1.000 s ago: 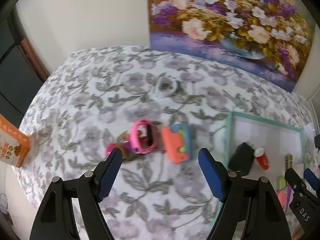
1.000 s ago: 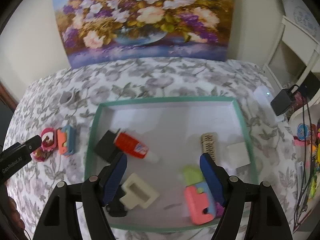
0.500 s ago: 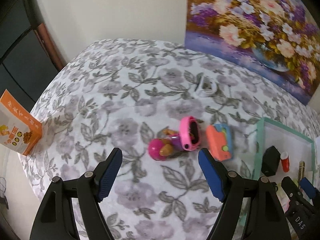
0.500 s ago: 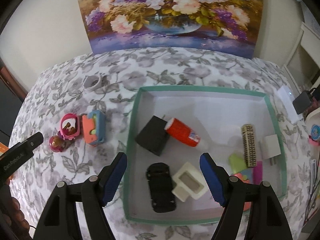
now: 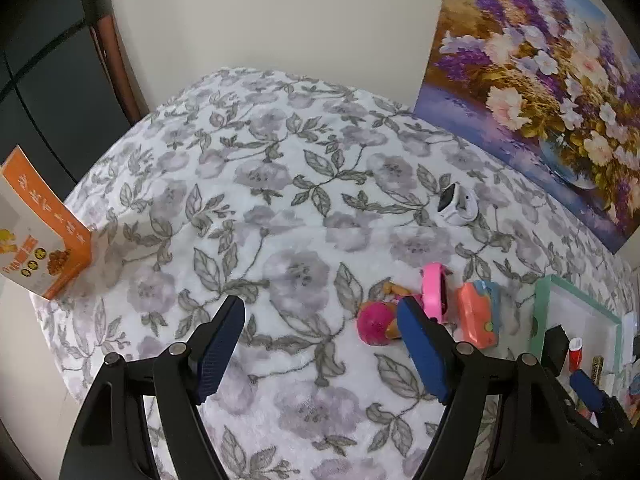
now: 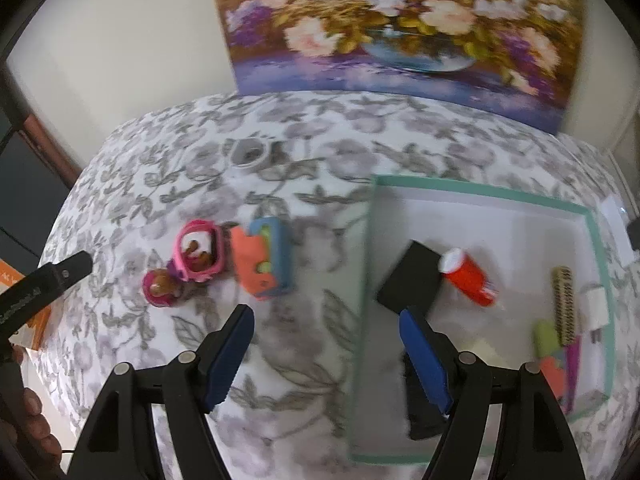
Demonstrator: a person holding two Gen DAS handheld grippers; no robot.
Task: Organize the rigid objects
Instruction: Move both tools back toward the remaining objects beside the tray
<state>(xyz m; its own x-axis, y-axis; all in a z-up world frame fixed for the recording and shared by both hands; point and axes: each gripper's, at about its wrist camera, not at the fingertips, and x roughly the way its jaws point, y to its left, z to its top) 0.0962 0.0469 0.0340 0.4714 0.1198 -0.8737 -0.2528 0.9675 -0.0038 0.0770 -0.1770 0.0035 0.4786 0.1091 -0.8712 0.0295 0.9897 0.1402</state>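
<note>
Partly sorted, judging by the layout. Inside the green-rimmed tray [image 6: 480, 194], at 3 o'clock in the right wrist view: black block [image 6: 412, 280], red tube [image 6: 470, 276], brush [image 6: 565, 306] and more. Left on the floral cloth [image 5: 280, 208], at 9 to 10 o'clock of the tray: pink doll [image 6: 160, 286], pink watch [image 6: 199, 256], orange toy [image 6: 260, 264]; white ring [image 6: 248, 152] at 11. Left gripper [image 5: 322, 350] and right gripper [image 6: 326, 360] both spread wide, empty.

Floral bedspread [image 5: 280, 208] below a cream wall [image 5: 280, 12] bearing a flower painting [image 5: 540, 80]
</note>
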